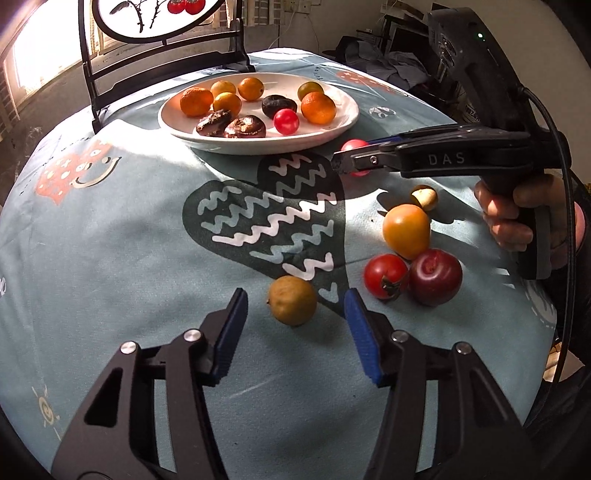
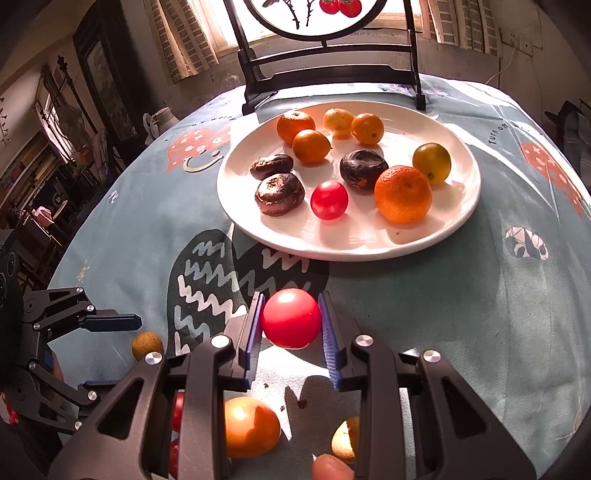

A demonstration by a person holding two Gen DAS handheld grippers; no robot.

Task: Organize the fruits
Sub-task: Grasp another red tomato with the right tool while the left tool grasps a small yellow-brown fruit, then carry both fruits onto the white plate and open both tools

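Blue-grey patterned tablecloth [image 2: 461, 314] covers round table; black stand with round painted panel [image 2: 325, 85] behind; sunlit windows [image 2: 192, 33] beyond.

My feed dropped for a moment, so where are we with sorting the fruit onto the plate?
Done: nine pieces sit on the white plate. In hand: the right gripper is shut on a small red tomato, short of the plate. The left gripper straddles an olive-brown fruit, pads not touching. Left: yellow-orange fruit, red tomato, dark plum, small pale fruit.
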